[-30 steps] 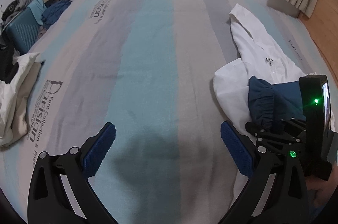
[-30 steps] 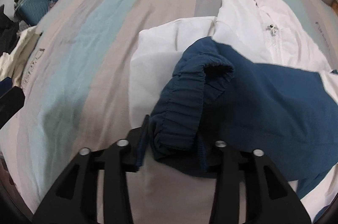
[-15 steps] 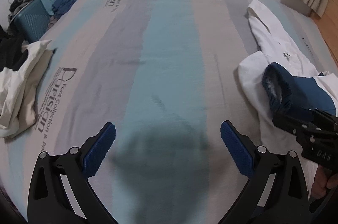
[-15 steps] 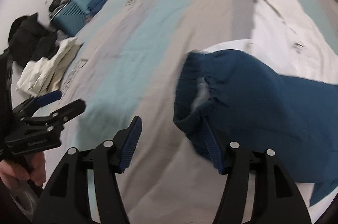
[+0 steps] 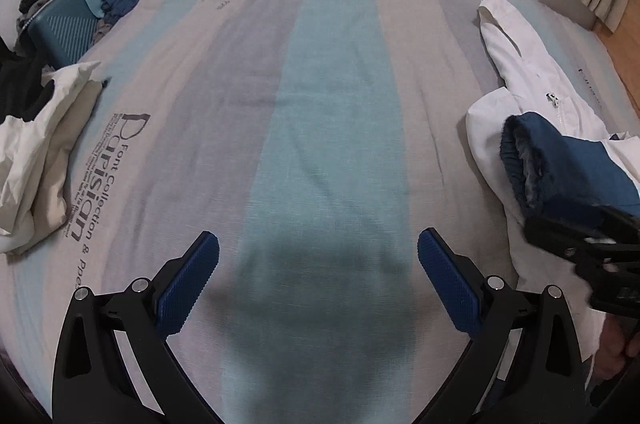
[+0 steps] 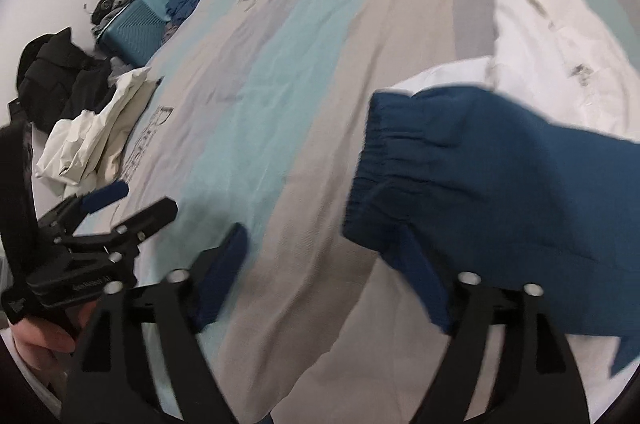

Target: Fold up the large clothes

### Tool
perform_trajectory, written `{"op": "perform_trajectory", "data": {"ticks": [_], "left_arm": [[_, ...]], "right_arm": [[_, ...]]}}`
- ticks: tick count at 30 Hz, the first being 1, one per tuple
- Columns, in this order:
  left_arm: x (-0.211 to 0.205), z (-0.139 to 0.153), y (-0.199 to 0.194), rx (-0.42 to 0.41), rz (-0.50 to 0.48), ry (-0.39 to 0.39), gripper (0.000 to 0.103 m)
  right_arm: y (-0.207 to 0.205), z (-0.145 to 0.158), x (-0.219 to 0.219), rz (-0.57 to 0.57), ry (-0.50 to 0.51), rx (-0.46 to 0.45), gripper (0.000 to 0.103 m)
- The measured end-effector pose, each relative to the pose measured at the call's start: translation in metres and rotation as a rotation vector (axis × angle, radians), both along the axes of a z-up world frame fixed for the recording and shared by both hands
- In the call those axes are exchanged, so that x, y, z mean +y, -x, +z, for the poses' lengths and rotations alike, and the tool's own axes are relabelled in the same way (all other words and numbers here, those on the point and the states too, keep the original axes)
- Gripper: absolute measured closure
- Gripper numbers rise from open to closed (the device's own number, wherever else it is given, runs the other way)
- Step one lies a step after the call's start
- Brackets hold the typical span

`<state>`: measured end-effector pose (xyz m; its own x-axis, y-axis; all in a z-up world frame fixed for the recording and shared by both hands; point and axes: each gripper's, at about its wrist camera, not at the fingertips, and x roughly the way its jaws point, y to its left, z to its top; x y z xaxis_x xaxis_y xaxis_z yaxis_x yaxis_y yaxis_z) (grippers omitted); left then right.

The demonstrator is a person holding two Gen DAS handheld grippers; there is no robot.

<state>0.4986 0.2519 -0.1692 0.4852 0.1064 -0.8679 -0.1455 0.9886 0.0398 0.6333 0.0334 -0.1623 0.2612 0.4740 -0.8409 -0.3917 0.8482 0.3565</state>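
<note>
A dark blue garment with an elastic cuff [image 6: 500,175] lies on a white jacket [image 6: 560,35] at the right side of the striped bed [image 5: 328,103]. It also shows in the left wrist view [image 5: 560,163], on the white jacket [image 5: 520,71]. My right gripper [image 6: 324,264] is open; its jaws stand wide apart, the right finger just under the cuff's edge, holding nothing. It appears as a black frame [image 5: 588,248] in the left wrist view. My left gripper [image 5: 318,276] is open and empty above the bed's middle, and shows at the left [image 6: 108,207].
A crumpled cream garment [image 5: 36,159] lies at the bed's left edge. A teal suitcase [image 5: 64,19] with clothes on it and dark clothing stand beyond. Curtains and a wooden floor [image 5: 616,35] are at the right.
My right gripper has opened and let go of the blue cuff, then swung left and back. The cuff now lies on the white jacket. My left gripper stays open and drew back slightly.
</note>
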Motion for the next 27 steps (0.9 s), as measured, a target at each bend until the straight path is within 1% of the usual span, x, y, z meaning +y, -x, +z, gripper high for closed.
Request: {"op": "perform_trajectory", "data": {"ticks": [1, 4, 8, 10, 14, 15, 20, 24, 27], "left_arm": [[-0.001, 0.001, 0.0, 0.001, -0.001, 0.004, 0.006], [-0.005, 0.006, -0.003, 0.003, -0.007, 0.02, 0.006], [-0.019, 0.015, -0.011, -0.004, -0.032, 0.032, 0.006], [-0.033, 0.019, -0.021, -0.014, -0.059, 0.034, 0.006], [-0.067, 0.028, -0.048, -0.029, -0.119, 0.033, 0.006], [-0.077, 0.031, -0.057, -0.034, -0.133, 0.046, 0.006], [-0.117, 0.035, -0.104, -0.004, -0.163, 0.121, 0.006], [-0.156, 0.035, -0.156, 0.014, -0.228, 0.118, 0.006], [-0.182, 0.031, -0.199, 0.026, -0.283, 0.115, 0.006]], "right_arm": [[0.0, 0.008, -0.004, -0.017, 0.005, -0.013, 0.016], [-0.004, 0.029, -0.016, -0.062, 0.011, -0.035, 0.011], [-0.012, 0.056, -0.046, -0.124, 0.031, -0.089, 0.009], [-0.017, 0.063, -0.062, -0.139, 0.05, -0.111, 0.009], [-0.036, 0.071, -0.109, -0.162, 0.129, -0.173, 0.009], [-0.044, 0.072, -0.124, -0.165, 0.147, -0.185, 0.009], [-0.086, 0.077, -0.183, -0.171, 0.225, -0.211, 0.009], [-0.127, 0.082, -0.218, -0.161, 0.257, -0.229, 0.009], [-0.173, 0.082, -0.24, -0.145, 0.276, -0.239, 0.009]]}}
